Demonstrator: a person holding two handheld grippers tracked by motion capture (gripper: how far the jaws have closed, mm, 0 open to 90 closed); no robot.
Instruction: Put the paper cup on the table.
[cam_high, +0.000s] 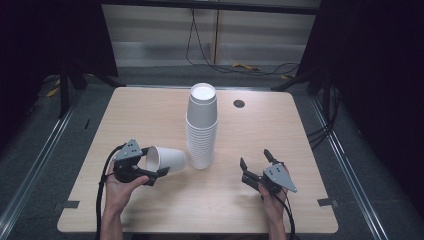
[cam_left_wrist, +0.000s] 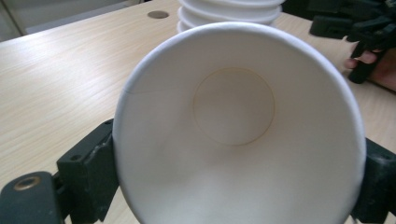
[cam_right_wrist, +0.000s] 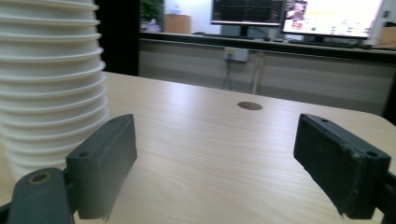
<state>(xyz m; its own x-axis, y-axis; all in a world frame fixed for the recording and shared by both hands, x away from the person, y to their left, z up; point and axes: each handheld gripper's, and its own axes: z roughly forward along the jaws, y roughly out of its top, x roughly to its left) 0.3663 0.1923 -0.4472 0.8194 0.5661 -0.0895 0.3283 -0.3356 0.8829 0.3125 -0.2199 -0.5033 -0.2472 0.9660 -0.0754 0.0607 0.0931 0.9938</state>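
Left gripper (cam_high: 150, 165) is clamped on a white paper cup (cam_high: 167, 160), held on its side just left of the stack of cups (cam_high: 201, 127). Right gripper (cam_high: 255, 164), spread wide and holding nothing, is kept right of that stack above the table (cam_high: 150, 115).

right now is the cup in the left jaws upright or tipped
Tipped on its side: the cup in the left gripper shows its open mouth.

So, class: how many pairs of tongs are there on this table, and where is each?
2. The left tongs are near the table's front left, shut on a paper cup lying sideways. The right tongs are at front right, open and empty.
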